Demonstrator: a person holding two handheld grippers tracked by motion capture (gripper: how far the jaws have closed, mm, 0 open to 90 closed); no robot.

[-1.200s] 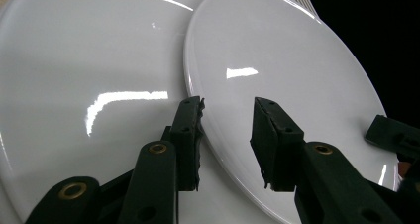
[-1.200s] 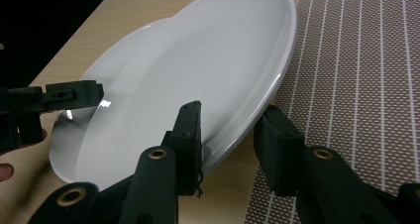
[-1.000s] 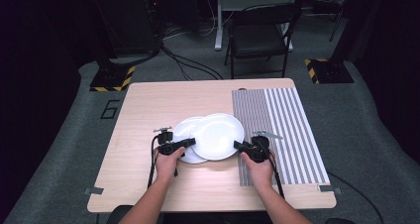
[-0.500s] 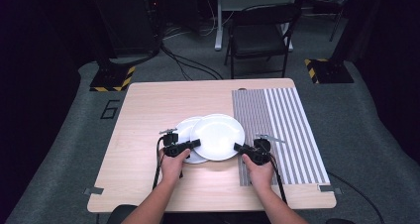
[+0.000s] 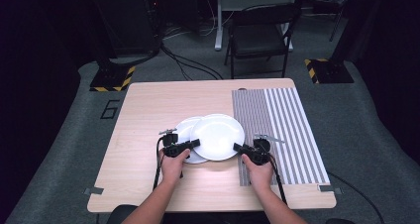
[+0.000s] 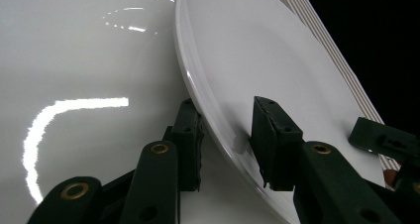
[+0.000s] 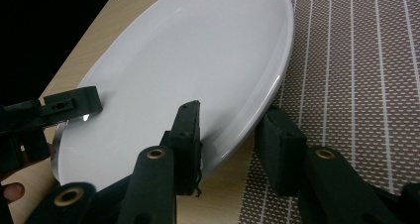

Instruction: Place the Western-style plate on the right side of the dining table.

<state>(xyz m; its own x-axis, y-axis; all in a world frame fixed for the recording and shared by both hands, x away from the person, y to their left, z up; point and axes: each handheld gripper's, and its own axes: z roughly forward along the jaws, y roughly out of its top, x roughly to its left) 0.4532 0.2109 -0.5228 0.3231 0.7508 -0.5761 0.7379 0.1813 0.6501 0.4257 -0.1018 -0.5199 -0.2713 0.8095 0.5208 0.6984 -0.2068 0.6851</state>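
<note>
1. Step in hand: I hold the upper round white glazed plate (image 5: 218, 136) by its rim from both sides. It is tilted, overlapping the lower round white plate (image 5: 184, 135) that lies flat on the pale wooden bench (image 5: 148, 110), left of centre and toward the near edge.
2. My left hand-held gripper (image 5: 190, 144) is clamped on the near-left rim of the upper plate; in the left gripper view one jaw sits under the rim and one on its face (image 6: 225, 140).
3. My right hand-held gripper (image 5: 241, 148) is clamped on the near-right rim; the right gripper view shows the rim pinched between the jaws (image 7: 230, 140).
4. The right edge of the upper plate hangs just over the left border of the grey striped woven placemat (image 5: 285, 130), which covers the right part of the bench.
5. Contents: both plates are empty as far as visible; part of the lower plate is hidden beneath the upper one.
6. Judgement on next move: carry the plate level with both grips even, either squarely onto the lower plate or across to the mat. An uneven lift risks the glazed rim slipping.
</note>
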